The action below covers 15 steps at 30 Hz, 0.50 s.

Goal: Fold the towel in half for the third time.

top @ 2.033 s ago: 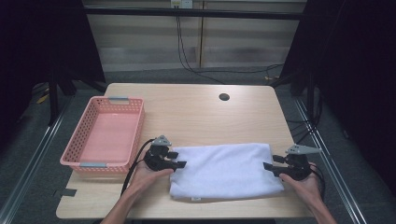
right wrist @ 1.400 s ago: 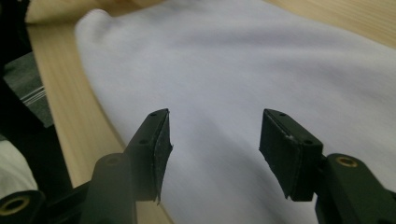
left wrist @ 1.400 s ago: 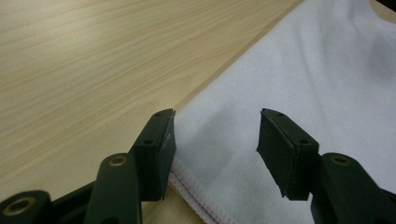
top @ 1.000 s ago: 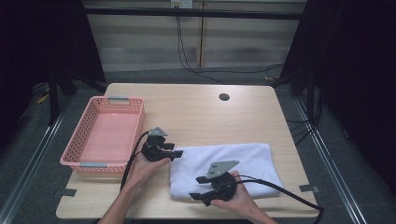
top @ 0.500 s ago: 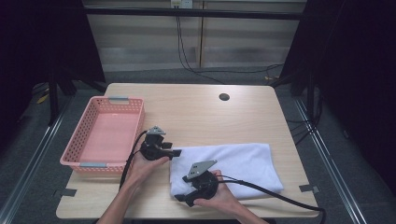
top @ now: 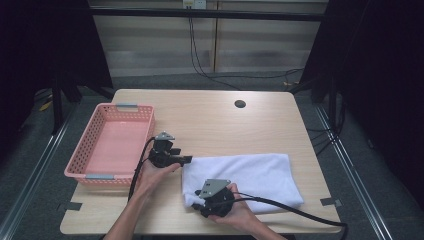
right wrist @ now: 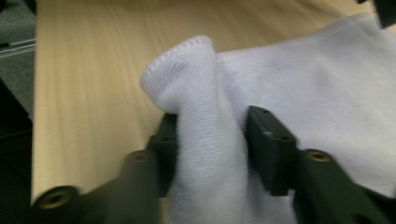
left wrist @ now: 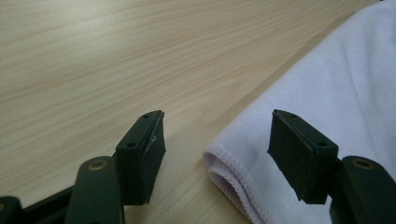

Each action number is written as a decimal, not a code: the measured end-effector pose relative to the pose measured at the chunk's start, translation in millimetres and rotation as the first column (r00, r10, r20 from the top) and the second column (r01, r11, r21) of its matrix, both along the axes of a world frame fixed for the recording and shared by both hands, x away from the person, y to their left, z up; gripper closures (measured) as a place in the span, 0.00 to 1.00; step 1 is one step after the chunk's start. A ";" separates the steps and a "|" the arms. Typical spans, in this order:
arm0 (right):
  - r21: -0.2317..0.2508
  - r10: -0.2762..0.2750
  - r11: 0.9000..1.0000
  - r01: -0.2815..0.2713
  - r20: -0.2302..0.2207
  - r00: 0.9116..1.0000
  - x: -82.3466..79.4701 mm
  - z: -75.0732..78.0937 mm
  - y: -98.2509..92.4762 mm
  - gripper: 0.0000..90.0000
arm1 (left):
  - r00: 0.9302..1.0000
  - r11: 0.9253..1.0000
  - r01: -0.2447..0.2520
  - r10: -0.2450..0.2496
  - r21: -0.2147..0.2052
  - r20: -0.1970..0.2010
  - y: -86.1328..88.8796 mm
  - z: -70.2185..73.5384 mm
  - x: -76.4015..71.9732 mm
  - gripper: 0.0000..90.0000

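1. Table (top: pixel 210 120): light wood top with a small dark round hole (top: pixel 240 104) near the far edge.
2. White towel (top: pixel 250 177): folded cloth with stitched hems, lying flat on the near right part of the table. Its left end lies just right of the left gripper; its near left corner is bunched upward.
3. Left gripper (top: pixel 186 160): held in the person's left hand (top: pixel 152 175) at the towel's far left corner, between the basket and the cloth. In the left gripper view (left wrist: pixel 217 154) its jaws stand apart and have just been opening. The hemmed, folded corner of the towel (left wrist: pixel 299 116) lies between them; the left pad rests over bare wood and the right pad over the cloth, neither pressing on it. Nothing held.
4. Right gripper (top: pixel 199 201): held in the person's right hand (top: pixel 237 212) at the towel's near left corner, a black cable (top: pixel 295 210) trailing off to the right across the cloth. In the right gripper view (right wrist: pixel 210 140) its jaws have just been closing and now pinch a raised fold of the towel (right wrist: pixel 196 93), which stands up between the pads with its hem curled over at the top.
5. Pink plastic basket (top: pixel 80 167): mesh-walled, rectangular, on the left part of the table, just left of the left gripper and apart from the towel.
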State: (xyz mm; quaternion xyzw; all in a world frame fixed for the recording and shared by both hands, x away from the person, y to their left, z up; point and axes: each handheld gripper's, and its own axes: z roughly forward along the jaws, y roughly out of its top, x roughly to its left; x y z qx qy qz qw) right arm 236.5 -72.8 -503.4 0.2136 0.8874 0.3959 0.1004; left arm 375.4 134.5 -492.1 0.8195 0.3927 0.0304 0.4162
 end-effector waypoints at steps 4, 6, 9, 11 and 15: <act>0.025 -0.031 0.999 0.033 -0.070 0.997 8.1 1.8 -3.2 0.81 | 1.000 1.000 0.021 -0.021 0.019 -0.008 -6.3 -3.9 2.2 0.36; 0.031 -0.032 0.999 0.035 -0.079 0.996 8.6 1.9 -4.0 0.81 | 0.999 0.999 0.033 -0.032 0.034 -0.012 -10.6 -6.1 2.6 0.34; 0.053 -0.039 0.998 0.045 -0.098 0.994 9.3 1.2 -5.8 0.82 | 0.999 0.997 0.052 -0.051 0.057 -0.015 -14.6 -7.8 2.0 0.34; 0.057 -0.040 0.997 0.046 -0.106 0.994 9.5 1.6 -7.2 0.82 | 0.997 0.996 0.070 -0.069 0.051 -0.019 -14.9 -8.0 1.8 0.35; 0.058 -0.035 0.997 0.042 -0.110 0.993 8.4 2.5 -9.4 0.83 | 0.991 0.991 0.131 -0.130 0.036 -0.024 -18.9 -8.6 -2.8 0.54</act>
